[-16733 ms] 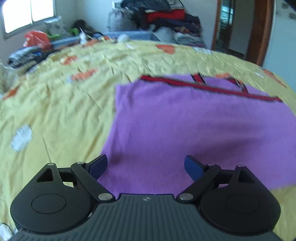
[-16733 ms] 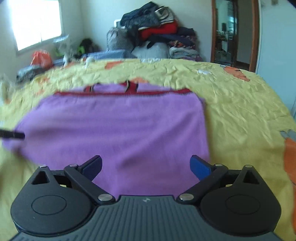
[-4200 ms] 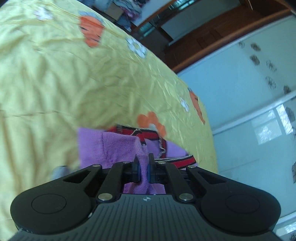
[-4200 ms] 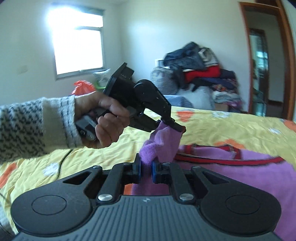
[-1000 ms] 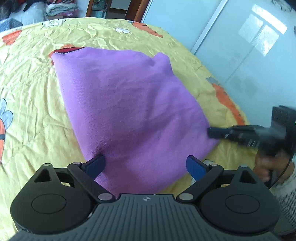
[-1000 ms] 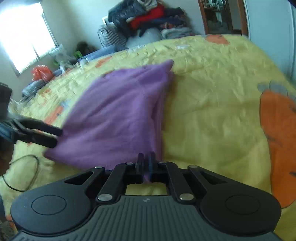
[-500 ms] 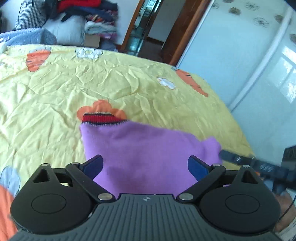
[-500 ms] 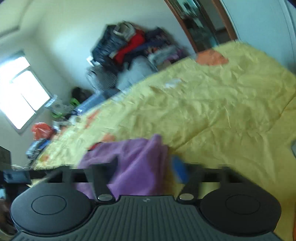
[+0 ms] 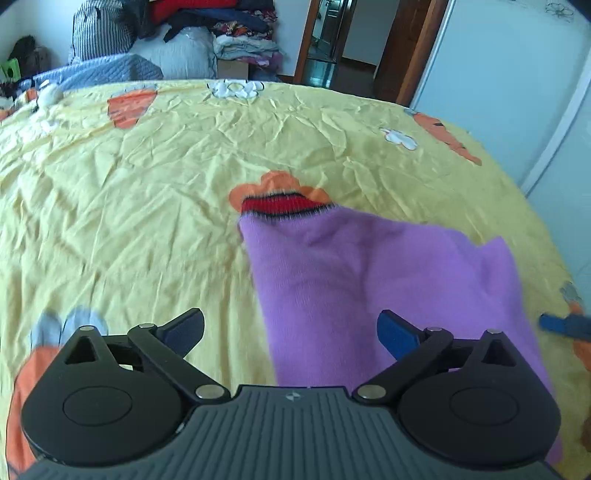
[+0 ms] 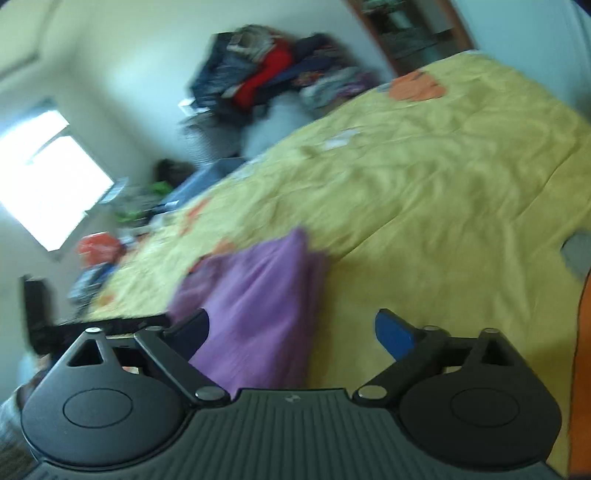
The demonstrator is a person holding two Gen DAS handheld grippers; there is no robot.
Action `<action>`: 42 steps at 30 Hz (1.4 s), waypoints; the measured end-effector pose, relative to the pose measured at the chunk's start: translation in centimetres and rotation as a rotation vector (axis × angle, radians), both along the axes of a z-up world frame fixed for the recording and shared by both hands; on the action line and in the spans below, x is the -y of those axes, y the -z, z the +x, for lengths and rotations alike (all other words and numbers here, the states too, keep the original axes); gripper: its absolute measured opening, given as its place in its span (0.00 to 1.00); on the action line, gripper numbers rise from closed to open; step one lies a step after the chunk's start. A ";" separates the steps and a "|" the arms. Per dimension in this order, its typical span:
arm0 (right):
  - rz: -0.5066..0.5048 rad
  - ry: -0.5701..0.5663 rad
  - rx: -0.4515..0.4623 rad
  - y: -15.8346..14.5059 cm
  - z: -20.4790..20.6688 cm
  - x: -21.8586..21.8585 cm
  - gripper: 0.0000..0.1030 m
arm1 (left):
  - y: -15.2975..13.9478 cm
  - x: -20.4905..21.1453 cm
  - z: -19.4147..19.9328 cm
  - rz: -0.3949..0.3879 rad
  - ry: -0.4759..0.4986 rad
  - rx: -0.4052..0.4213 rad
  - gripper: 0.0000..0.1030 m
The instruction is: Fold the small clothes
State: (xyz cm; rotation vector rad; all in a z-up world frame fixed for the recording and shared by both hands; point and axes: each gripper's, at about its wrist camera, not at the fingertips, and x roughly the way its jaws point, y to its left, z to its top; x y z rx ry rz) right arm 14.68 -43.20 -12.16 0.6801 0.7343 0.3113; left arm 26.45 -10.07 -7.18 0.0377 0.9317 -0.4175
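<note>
A purple knit garment [image 9: 369,280] with a red and black cuff [image 9: 280,203] lies folded on the yellow bedsheet [image 9: 147,192]. My left gripper [image 9: 290,328] hovers over its near end. Its jaws are opening, and the cloth lies below and between them, untouched by the pads. In the right wrist view the same garment [image 10: 258,295] reaches toward my right gripper [image 10: 291,328]. Those jaws are opening too, with the garment's near edge between them by the left pad and not pinched. A blue finger [image 9: 563,325] of the right tool shows at the garment's right edge.
A heap of clothes and bags [image 9: 207,33] is stacked against the far wall beyond the bed. A wooden doorway [image 9: 332,48] and pale wardrobe doors [image 9: 517,96] stand to the right. A bright window [image 10: 48,177] and clutter [image 10: 99,247] lie to the left.
My right gripper went from shut on the garment's edge to wide open, letting the cloth go. The left view swung up from above the garment, so the red cuff now shows.
</note>
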 end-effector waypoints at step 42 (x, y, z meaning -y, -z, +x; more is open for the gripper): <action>-0.422 -0.173 0.113 -8.9 -0.9 -16.1 0.24 | -4.1 2.3 -7.5 0.126 0.220 0.189 0.26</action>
